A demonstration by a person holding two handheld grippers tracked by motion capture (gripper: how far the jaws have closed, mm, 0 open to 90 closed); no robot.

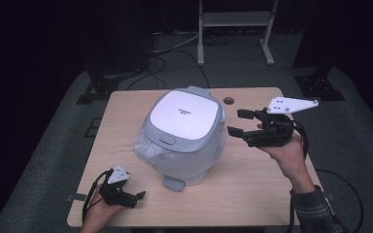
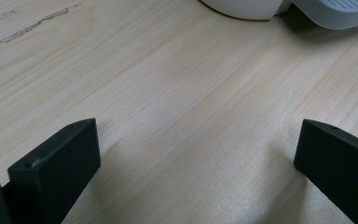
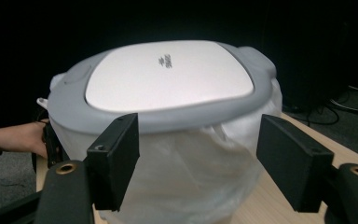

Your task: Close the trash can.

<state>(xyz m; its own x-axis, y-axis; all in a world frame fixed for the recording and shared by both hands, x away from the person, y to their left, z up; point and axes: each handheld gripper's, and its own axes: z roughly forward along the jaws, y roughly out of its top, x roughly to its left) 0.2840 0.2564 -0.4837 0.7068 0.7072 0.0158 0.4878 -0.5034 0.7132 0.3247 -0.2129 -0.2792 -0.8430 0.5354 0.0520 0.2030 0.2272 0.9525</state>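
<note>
Item: lidded bin with plastic liner, both grippers empty and spread.

High view: we log the bin mid-table, just ahead of the right gripper, whose fingers stand apart; the left gripper rests low, well short of the bin, fingers apart too. Left gripper view: bare wood lies between our spread fingers; the bin's base and a grey pedal sit beyond the tips. Right gripper view: the grey lid rim spans the gap beyond the open fingers, with liner below. We judge it light, its plastic stiff but slippery, and the liner soft; take hold at the rim.
</note>
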